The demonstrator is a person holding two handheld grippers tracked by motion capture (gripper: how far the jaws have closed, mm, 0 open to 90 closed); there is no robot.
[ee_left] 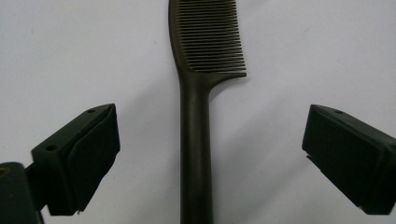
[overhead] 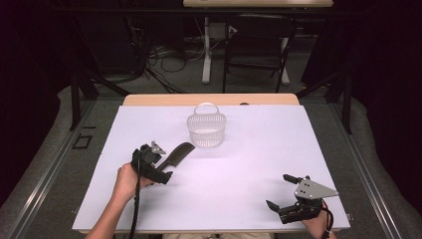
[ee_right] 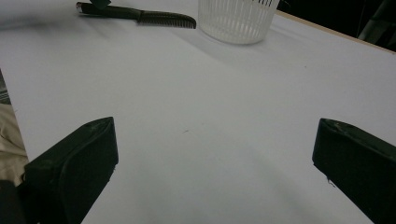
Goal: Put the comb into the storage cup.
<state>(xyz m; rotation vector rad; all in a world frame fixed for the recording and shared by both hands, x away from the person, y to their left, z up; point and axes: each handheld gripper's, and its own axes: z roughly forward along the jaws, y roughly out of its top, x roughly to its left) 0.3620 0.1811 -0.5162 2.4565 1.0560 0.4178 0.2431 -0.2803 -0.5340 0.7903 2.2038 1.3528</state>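
I hold my left gripper (overhead: 166, 164) over the white table cover (overhead: 239, 164), and its two black jaws are spread wide apart. Between them lies a dark brown plastic comb with a long straight handle (ee_left: 196, 140). The handle runs up the middle of the left gripper view, and neither jaw touches it. The teeth end of the comb points away from my hand, toward a small white plastic basket with thin ribs and a hoop handle (overhead: 206, 128), which stands near it at the far middle of the table. My right gripper (overhead: 281, 191) is at the near right corner, well apart from the comb, with its jaws also wide open around bare cover.
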